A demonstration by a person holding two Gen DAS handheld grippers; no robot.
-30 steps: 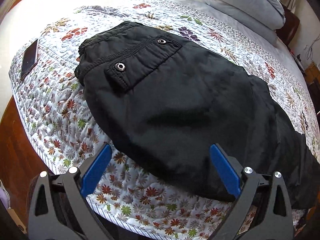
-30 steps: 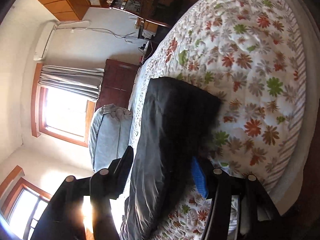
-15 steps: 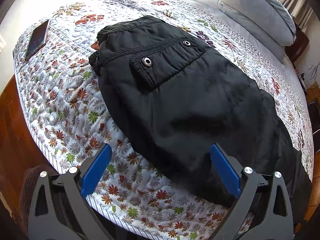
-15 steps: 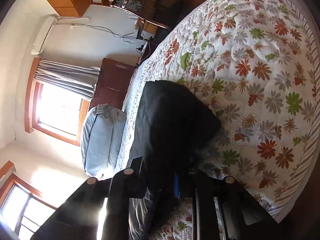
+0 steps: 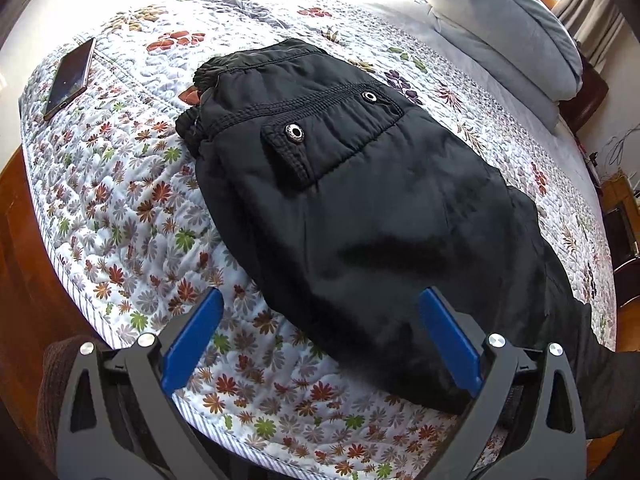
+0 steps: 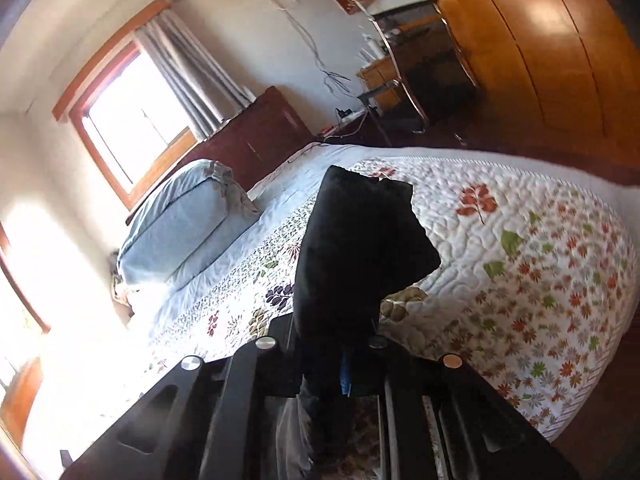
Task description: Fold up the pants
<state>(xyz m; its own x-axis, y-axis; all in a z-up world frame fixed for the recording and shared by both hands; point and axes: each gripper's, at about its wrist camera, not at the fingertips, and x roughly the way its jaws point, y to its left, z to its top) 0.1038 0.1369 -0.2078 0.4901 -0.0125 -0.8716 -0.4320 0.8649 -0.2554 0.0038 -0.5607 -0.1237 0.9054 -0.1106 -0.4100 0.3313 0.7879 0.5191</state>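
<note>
Black pants (image 5: pixel 360 200) lie folded lengthwise on the flowered quilt (image 5: pixel 132 208), waistband at the far left and a buttoned pocket flap facing up. My left gripper (image 5: pixel 320 300) hangs open above the near edge of the pants, its blue pads wide apart and touching nothing. In the right wrist view my right gripper (image 6: pixel 340 344) has its jaws closing on the leg end of the pants (image 6: pixel 360 248). That end is lifted clear of the quilt (image 6: pixel 540 260) and stands up between the fingers. The cloth hides most of the blue pads.
A dark phone (image 5: pixel 70 76) lies on the quilt at the far left corner. Grey-blue pillows (image 5: pixel 500 28) sit at the head of the bed. The bed's edge and wooden floor (image 5: pixel 24 216) are close below my left gripper. A dark headboard (image 6: pixel 260 136) and a wooden wardrobe (image 6: pixel 560 40) stand beyond.
My right gripper closed on the leg end of the pants, rolled, and lifted it off the quilt. The left gripper drifted slightly and stayed open.
</note>
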